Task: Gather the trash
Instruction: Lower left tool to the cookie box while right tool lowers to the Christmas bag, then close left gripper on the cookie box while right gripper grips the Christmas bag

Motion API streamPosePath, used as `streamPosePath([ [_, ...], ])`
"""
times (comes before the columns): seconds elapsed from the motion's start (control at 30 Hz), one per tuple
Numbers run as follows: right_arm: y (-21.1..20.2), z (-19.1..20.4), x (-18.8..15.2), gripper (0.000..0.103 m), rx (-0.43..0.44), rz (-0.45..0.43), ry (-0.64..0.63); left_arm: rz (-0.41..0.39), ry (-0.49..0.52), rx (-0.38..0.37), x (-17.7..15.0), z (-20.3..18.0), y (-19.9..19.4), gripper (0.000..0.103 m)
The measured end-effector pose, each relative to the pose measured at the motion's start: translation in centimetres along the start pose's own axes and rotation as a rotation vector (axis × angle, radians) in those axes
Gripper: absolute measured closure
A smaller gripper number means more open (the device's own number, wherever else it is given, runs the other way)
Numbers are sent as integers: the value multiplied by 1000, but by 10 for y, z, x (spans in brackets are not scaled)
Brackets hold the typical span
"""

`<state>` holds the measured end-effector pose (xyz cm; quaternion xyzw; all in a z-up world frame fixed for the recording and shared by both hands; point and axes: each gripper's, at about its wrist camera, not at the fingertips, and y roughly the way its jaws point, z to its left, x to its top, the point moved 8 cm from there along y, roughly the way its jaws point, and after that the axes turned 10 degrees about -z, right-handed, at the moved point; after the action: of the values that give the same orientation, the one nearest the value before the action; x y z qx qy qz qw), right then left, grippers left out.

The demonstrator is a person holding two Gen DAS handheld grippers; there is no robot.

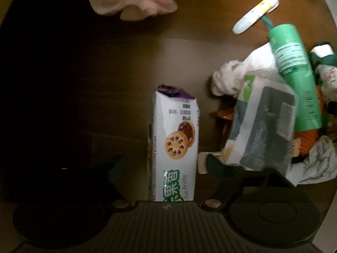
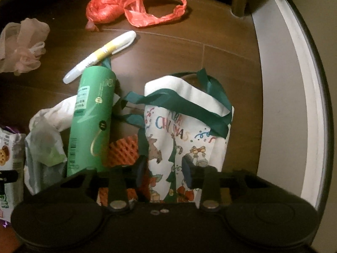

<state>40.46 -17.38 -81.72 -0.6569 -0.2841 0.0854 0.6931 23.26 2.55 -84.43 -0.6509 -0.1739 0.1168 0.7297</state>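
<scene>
A white biscuit packet (image 1: 174,147) with a purple torn top lies lengthwise between the fingers of my left gripper (image 1: 162,164), which are wide apart and not touching it. It shows at the left edge of the right wrist view (image 2: 8,156). My right gripper (image 2: 164,170) is shut on the lower edge of a white Christmas tote bag (image 2: 185,130) with green handles. A green tube (image 2: 92,118), also in the left wrist view (image 1: 294,73), leans on a heap of white wrappers (image 1: 259,122) and crumpled tissue (image 1: 227,78) beside the bag.
A white and yellow marker (image 2: 101,54) lies on the brown wooden floor (image 2: 221,52). A red plastic bag (image 2: 130,2) lies farther off. A pink crumpled bag (image 2: 21,46) is at the left. An orange foam net (image 2: 124,149) sits by the tote. A white wall base (image 2: 284,84) runs along the right.
</scene>
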Motion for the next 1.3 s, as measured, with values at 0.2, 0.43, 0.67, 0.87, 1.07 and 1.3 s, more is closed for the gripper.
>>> streamPosePath([
  [0.2,10,-3,-5,85,6,18,10,36,-44,-10,-4,3,13,62],
  [0.43,0,-5,-4,99,12,-5,48,28,-44,-36,2,-6,10,63],
  [0.67,-49,-9,3,102,-22,-72,63,5,-90,-13,6,-5,-26,64],
  [0.87,-120,-15,26,102,-29,-139,69,-22,-159,-51,13,-3,-96,64],
  [1.07,-212,-19,62,102,2,-189,103,-57,-166,-94,35,-4,-187,64],
  [1.3,-335,-18,121,102,58,-256,125,-144,-160,-165,85,-9,-319,64],
])
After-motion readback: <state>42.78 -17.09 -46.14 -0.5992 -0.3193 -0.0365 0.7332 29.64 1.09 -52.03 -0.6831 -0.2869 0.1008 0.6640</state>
